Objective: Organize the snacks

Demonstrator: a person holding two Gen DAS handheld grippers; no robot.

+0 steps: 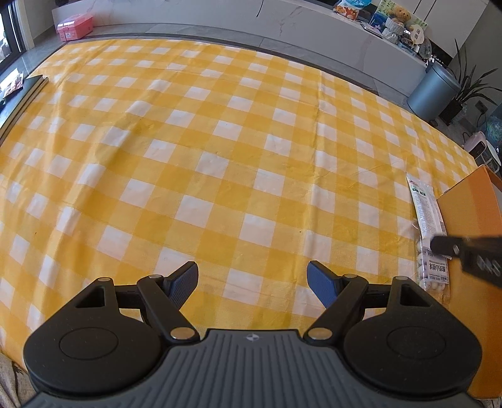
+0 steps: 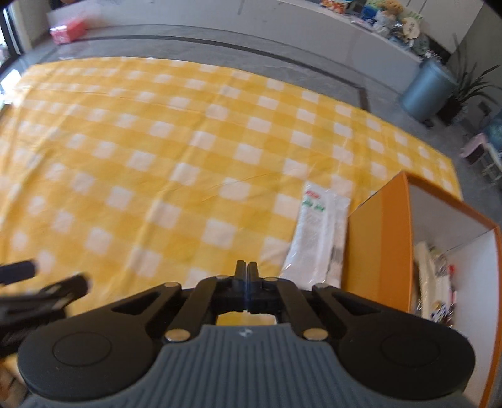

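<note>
Long white snack packet (image 1: pixel 428 226) with red and green print at its far end and a block of small dark text on a label near its close end; characters too small to read. Same packet in the right wrist view (image 2: pixel 317 232): red mark over green lettering, fine print below, blurred and unreadable. Packet flat on the yellow-and-white checked cloth (image 1: pixel 219 150), just beside the outer wall of the orange box (image 2: pixel 373 238), long axis running parallel to that wall, from 6 toward 12 o'clock in the left wrist view and tilted slightly toward 1 o'clock in the right wrist view, printed end pointing away. Box white inside, with more packaged snacks (image 2: pixel 436 282) lying in it, labels illegible. Left hand-held gripper (image 1: pixel 252 282) with blue-padded fingers spread wide apart above bare cloth, nothing between them. Right hand-held gripper (image 2: pixel 247 270) with fingertips pressed together, nothing visibly between them, close to the near end of the packet; its black fingertip in the left wrist view lying across the packet at 3 o'clock. Beyond the cloth, grey floor, a white marble-look ledge with a pink box (image 1: pixel 75 27) at 11 o'clock, plush toys and packets (image 1: pixel 395 22) at 1 o'clock, a grey-blue bin (image 1: pixel 434 89) and a potted plant (image 1: pixel 470 84) at 2 o'clock.
</note>
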